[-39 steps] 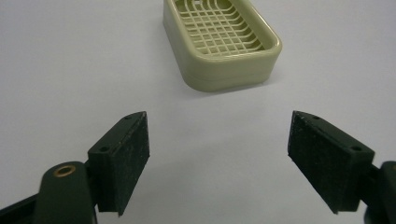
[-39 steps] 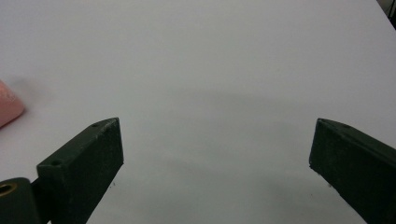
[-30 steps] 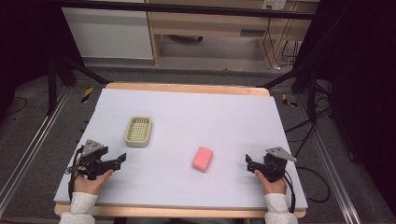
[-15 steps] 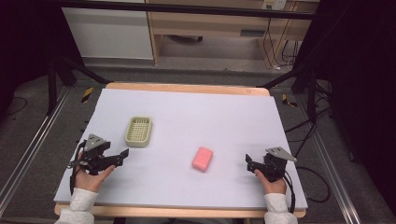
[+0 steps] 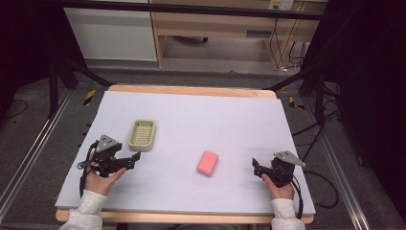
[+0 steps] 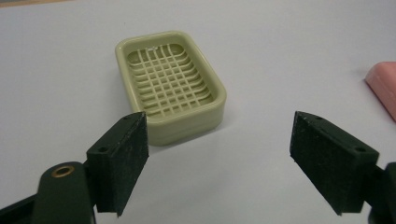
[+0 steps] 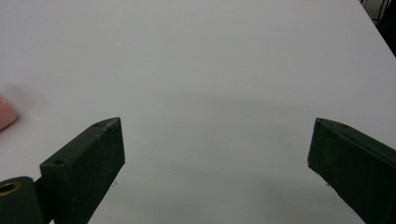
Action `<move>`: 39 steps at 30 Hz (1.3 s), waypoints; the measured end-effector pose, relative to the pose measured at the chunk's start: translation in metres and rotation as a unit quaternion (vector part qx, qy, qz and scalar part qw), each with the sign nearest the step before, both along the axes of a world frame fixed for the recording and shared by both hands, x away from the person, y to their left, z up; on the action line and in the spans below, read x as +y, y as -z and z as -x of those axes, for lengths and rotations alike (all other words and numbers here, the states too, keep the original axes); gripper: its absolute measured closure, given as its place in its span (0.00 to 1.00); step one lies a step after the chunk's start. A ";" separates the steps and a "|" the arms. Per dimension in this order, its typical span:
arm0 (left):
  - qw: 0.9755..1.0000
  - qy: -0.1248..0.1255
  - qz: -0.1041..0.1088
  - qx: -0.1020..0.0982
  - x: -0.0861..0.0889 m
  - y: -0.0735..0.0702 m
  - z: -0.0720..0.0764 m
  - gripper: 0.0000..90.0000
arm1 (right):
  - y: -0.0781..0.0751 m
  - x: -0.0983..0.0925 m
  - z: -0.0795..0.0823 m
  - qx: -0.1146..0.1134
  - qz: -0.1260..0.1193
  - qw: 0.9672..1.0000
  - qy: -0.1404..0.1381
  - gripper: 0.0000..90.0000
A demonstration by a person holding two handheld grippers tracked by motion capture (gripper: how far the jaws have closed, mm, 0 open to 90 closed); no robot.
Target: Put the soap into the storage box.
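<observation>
Now the left gripper [image 5: 130,158] has moved right and away, nearer the green soap dish [image 5: 142,134] at left-centre; its jaws, just opening, stand wide and empty. Meanwhile the right gripper [image 5: 256,167] waits unmoved at near right, open, beside the pink soap [image 5: 208,163].

Soap dish [image 5: 142,134] left of centre on the table [image 5: 230,115], soap bar [image 5: 208,163] to its right and nearer the person, well apart. Left gripper [image 5: 135,157] just before the dish, right gripper [image 5: 255,166] right of the bar.
</observation>
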State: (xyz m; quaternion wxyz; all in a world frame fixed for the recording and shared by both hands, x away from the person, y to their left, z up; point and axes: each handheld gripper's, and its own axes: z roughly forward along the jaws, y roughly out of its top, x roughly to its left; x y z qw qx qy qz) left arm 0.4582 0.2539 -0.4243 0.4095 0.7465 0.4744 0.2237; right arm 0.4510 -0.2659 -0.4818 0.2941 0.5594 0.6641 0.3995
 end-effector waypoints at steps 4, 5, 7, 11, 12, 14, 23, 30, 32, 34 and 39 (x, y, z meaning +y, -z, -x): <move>1.000 0.008 -0.002 -0.001 -0.007 -0.002 -0.002 0.21 | 0.000 0.000 0.000 0.002 -0.001 1.000 -0.002 0.05; 1.000 0.009 -0.002 -0.002 -0.009 -0.002 -0.002 0.21 | 0.000 0.000 0.000 0.001 0.000 1.000 -0.002 0.05; 1.000 0.011 -0.002 -0.002 -0.012 -0.003 -0.003 0.21 | 0.000 0.000 0.000 0.002 -0.001 1.000 -0.001 0.05; 1.000 0.017 -0.007 -0.002 -0.016 -0.006 -0.004 0.21 | -0.001 0.000 0.000 0.002 -0.003 1.000 -0.002 0.05; 1.000 0.017 -0.006 -0.003 -0.017 -0.006 -0.004 0.21 | -0.001 0.000 0.000 0.003 -0.003 1.000 -0.003 0.05; 1.000 0.020 -0.008 -0.004 -0.020 -0.008 -0.004 0.21 | 0.000 0.001 0.000 0.003 -0.005 1.000 -0.005 0.05; 0.999 0.031 -0.011 -0.008 -0.030 -0.015 -0.006 0.21 | 0.000 0.000 0.000 0.006 -0.007 1.000 -0.004 0.05; 0.999 0.041 -0.011 -0.008 -0.039 -0.018 -0.008 0.21 | 0.001 0.000 -0.001 0.007 -0.007 1.000 -0.005 0.05; 0.999 0.045 -0.015 -0.008 -0.041 -0.020 -0.008 0.21 | 0.001 -0.001 0.000 0.007 -0.008 1.000 -0.004 0.05; 0.999 0.049 -0.015 -0.009 -0.044 -0.022 -0.009 0.21 | 0.001 -0.001 0.000 0.007 -0.009 1.000 -0.004 0.05; 0.998 0.058 -0.022 -0.009 -0.053 -0.026 -0.010 0.21 | 0.002 -0.001 -0.002 0.010 -0.009 1.000 -0.003 0.05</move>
